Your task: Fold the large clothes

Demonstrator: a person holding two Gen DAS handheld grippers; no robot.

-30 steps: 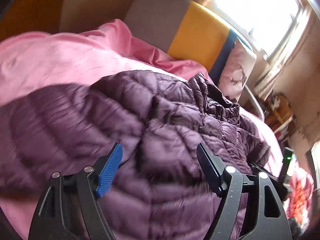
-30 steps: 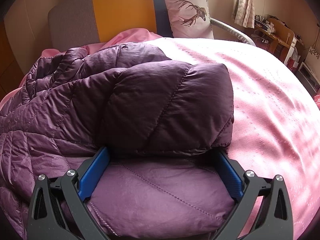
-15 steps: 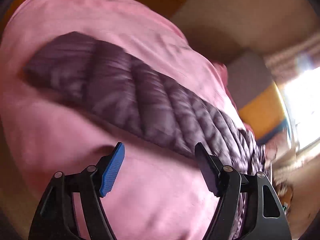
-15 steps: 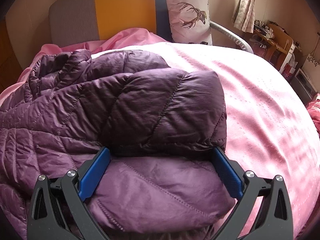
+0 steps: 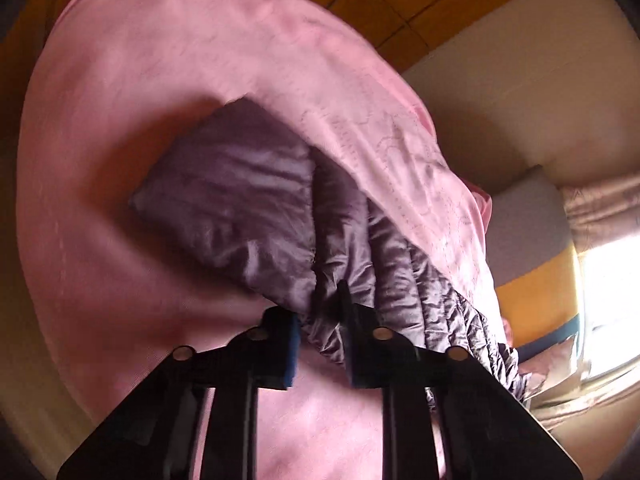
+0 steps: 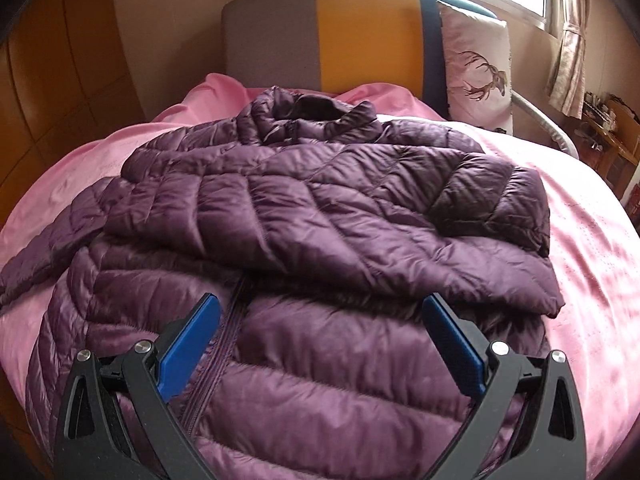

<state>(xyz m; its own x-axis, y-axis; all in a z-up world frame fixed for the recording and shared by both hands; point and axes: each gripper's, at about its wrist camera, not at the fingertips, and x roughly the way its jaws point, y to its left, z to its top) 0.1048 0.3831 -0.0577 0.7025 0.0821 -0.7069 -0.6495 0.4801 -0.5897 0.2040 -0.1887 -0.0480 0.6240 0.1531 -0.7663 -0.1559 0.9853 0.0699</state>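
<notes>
One purple quilted jacket (image 6: 320, 216) on the pink bed (image 6: 592, 240), collar toward the headboard (image 6: 320, 36).
Long axis runs collar-to-hem; one sleeve (image 5: 248, 204) extends sideways, left gripper (image 5: 320, 332) fingers closing on it; right gripper (image 6: 320, 336) fingers open above the hem.

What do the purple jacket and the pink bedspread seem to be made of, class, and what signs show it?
Purple jacket: probably thin synthetic shell over soft filling; it has a slight sheen, fine crinkles and stitched puffy channels. Pink bedspread: woven fabric, smooth and faintly satiny; light glints off it and stitched dotted lines cross it. Neither fibre can be confirmed.
</notes>
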